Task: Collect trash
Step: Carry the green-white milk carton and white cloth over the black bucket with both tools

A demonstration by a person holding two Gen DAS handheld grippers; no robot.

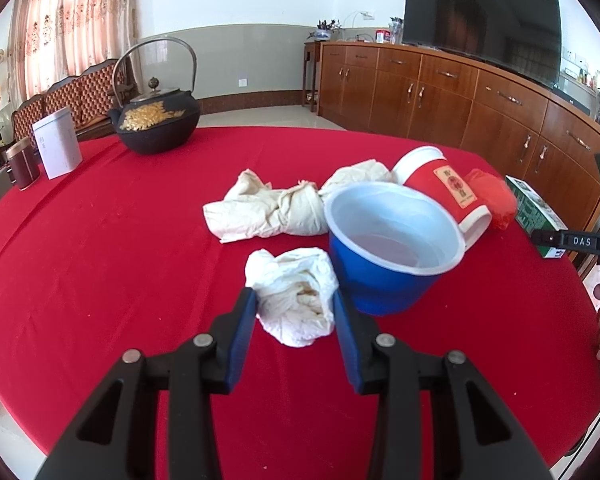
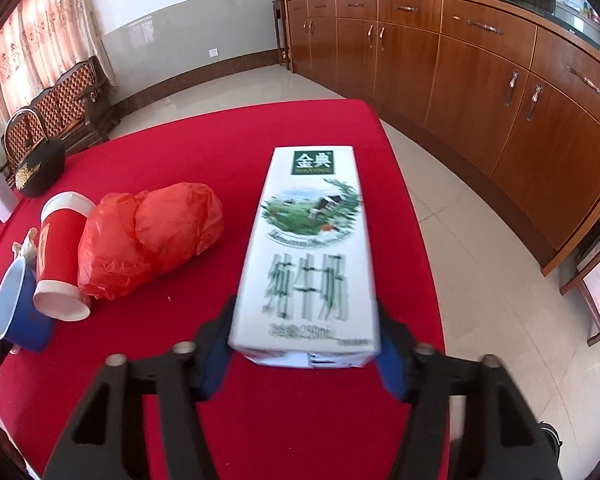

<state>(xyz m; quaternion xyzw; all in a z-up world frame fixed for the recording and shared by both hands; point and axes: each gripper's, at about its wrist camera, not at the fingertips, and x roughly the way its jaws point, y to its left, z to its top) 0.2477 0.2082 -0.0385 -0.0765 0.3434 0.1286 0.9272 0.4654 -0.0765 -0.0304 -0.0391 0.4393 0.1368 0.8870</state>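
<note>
Red-clothed worktop (image 1: 100, 240). Left gripper (image 1: 295, 308): jaws pinching a crumpled white tissue (image 1: 296, 296) near the blue cup (image 1: 392, 248). Right gripper (image 2: 304, 340): jaws clamped on a milk carton (image 2: 312, 248), right of the red plastic bag (image 2: 152, 236).

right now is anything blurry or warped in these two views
Right wrist view: the milk carton between the right gripper fingers is motion-smeared, its lower print soft. Left wrist view: the crumpled tissue is sharp; the red bag is blurred. Both views: fisheye bends the cabinets.
</note>
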